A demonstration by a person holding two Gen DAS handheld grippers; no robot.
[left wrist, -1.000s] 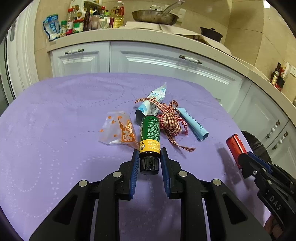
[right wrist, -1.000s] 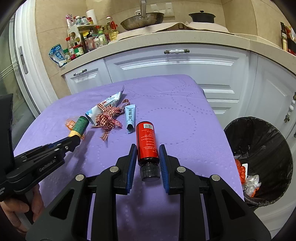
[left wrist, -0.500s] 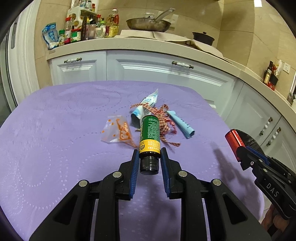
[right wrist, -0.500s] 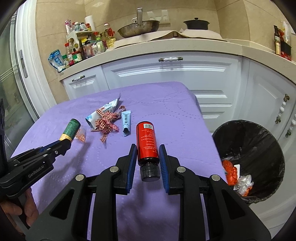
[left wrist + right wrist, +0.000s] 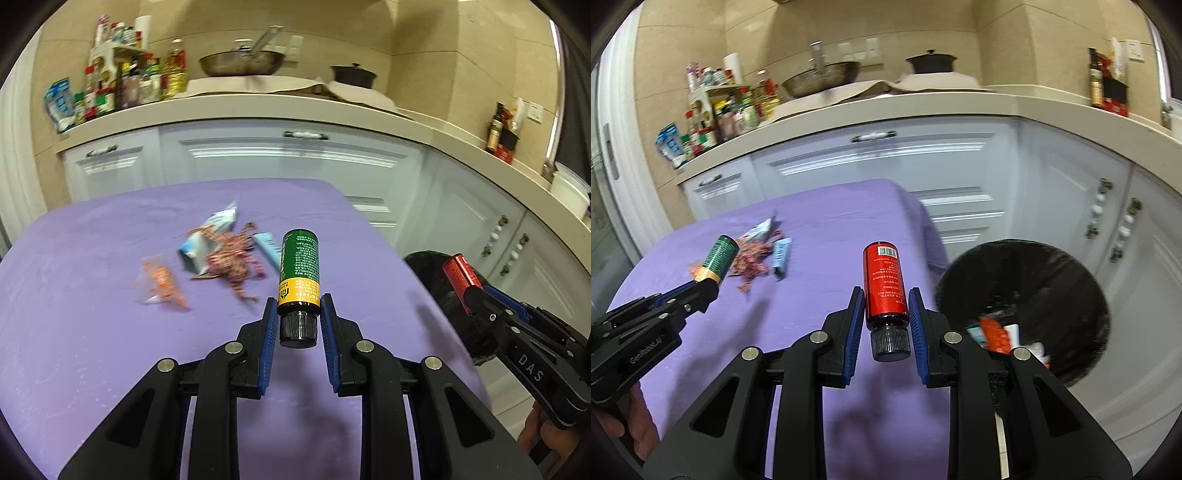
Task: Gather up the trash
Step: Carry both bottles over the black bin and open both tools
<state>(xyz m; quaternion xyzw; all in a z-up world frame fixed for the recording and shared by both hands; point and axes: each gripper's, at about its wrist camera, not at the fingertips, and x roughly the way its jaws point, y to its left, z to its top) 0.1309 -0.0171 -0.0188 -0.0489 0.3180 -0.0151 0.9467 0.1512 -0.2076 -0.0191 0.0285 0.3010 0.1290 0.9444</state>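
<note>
My left gripper (image 5: 298, 317) is clamped on the green bottle (image 5: 299, 267), my right gripper (image 5: 886, 317) on the red bottle (image 5: 884, 284), both held clear above the purple table (image 5: 92, 332). The black bin (image 5: 1023, 295) stands just beside the table's right edge. I'd carry the red bottle squarely over the bin's mouth before letting go, keeping the green one gripped until the space is free

Wok (image 5: 242, 63), black pot (image 5: 930, 62), condiment bottles (image 5: 731, 107), white cabinets (image 5: 886, 162)

White cabinets (image 5: 879, 162) under a beige counter (image 5: 258, 107), tan tiled wall (image 5: 923, 26) behind.
</note>
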